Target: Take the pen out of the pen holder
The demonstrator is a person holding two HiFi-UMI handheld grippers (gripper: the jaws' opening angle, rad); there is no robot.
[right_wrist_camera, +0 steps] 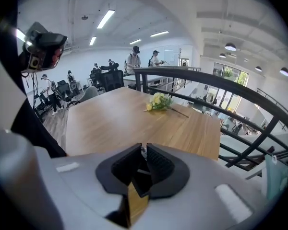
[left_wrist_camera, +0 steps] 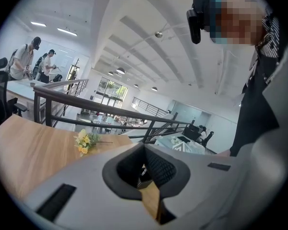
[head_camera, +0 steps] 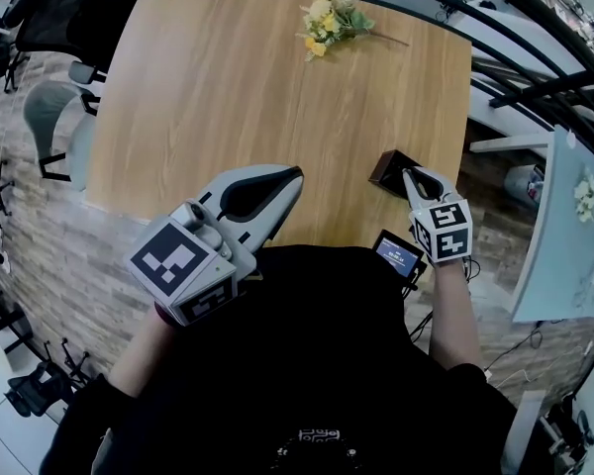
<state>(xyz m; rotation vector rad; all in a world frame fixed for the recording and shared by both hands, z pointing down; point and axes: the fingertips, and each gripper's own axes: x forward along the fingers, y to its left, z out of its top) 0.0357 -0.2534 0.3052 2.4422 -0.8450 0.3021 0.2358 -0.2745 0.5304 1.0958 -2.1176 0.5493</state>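
Nearest, the grey left gripper [head_camera: 295, 174] sat closed and empty, well left of the dark brown rectangular pen holder [head_camera: 389, 165]. Just above that holder, the right gripper [head_camera: 409, 176] had its jaws pinched narrowly on what looked like the slim pale pen [right_wrist_camera: 142, 150], so lifting it clear seemingly remained; no writing was legible.

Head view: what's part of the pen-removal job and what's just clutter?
Job: pen holder; pen, a pale sliver pinched in the right claw.
Clutter: flowers at the far end of the table; small screen device; left claw, shut and empty.
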